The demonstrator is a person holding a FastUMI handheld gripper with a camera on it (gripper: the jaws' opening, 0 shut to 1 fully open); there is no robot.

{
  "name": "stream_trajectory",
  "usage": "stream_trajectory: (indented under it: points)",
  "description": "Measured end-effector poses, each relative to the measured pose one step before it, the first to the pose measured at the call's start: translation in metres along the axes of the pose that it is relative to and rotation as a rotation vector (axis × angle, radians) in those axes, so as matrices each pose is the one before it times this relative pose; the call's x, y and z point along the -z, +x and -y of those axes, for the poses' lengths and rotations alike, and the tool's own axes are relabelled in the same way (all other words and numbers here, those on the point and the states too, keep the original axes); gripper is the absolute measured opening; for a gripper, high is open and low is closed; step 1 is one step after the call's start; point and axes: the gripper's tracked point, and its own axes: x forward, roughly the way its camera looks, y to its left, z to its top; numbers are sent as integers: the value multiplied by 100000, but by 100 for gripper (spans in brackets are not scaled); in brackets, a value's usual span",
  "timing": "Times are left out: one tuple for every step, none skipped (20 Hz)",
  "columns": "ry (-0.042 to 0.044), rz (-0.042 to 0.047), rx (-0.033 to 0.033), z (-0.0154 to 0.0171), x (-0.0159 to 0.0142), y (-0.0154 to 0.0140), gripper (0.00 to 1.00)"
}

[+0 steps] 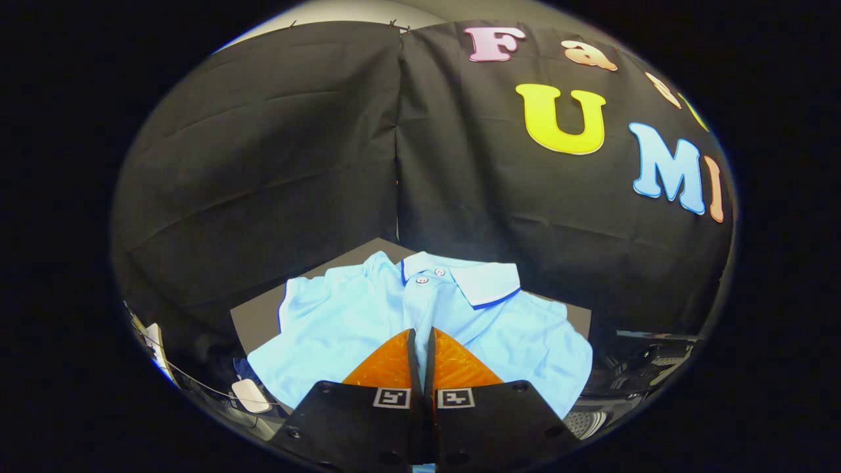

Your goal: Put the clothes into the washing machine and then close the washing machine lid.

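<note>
A light blue polo shirt (328,322) with a dark-trimmed collar and two buttons lies spread on a dark grey surface (259,315), just ahead of and under my fingers. A ridge of its front fabric rises from below the collar straight into my fingertips. My gripper (420,332) is shut, with both fingers pressed together on that fold of cloth. The shirt's lower part is hidden behind the fingers.
The booth's black cloth wall stands close behind the shirt. To the right of the fingers and lower down sits dark equipment (657,361) and a perforated metal part (585,422). Small white objects (250,394) and a thin cable lie low on the left.
</note>
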Motion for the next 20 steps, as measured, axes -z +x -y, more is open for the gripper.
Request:
stream_trajectory:
  points:
    - [241,1648,930,648,-253,-538,1]
    - [37,107,205,567,-115,-312,1]
    - [751,1806,759,630,-309,-62,1]
    - [188,1277,1148,702,-279,-334,1]
    - [-851,165,998,556,-52,-409,1]
    - [-1014,393,1188,774,-100,-385,1]
    - [-577,929,1391,825,-63,-365,1]
    - [-213,-49,1064,762,109,-296,1]
    - [343,435,1265,879,1,-303,1]
    - [723,584,1166,877,-62,-255,1]
    - [810,352,1476,870,49,-292,1]
    - [588,-117,1272,852,99,-293,1]
    - [603,20,1279,722,298,-345,1]
    - [640,279,1628,883,46,-297,1]
    - [386,-123,1520,1001,45,-113,1]
    - [578,298,1318,968,-18,-224,1]
    - [675,191,1538,880,163,-217,1]
    - [295,-434,1325,868,170,-185,1]
    - [678,181,1517,880,229,-249,1]
    - [423,-451,1051,727,258,-146,1]
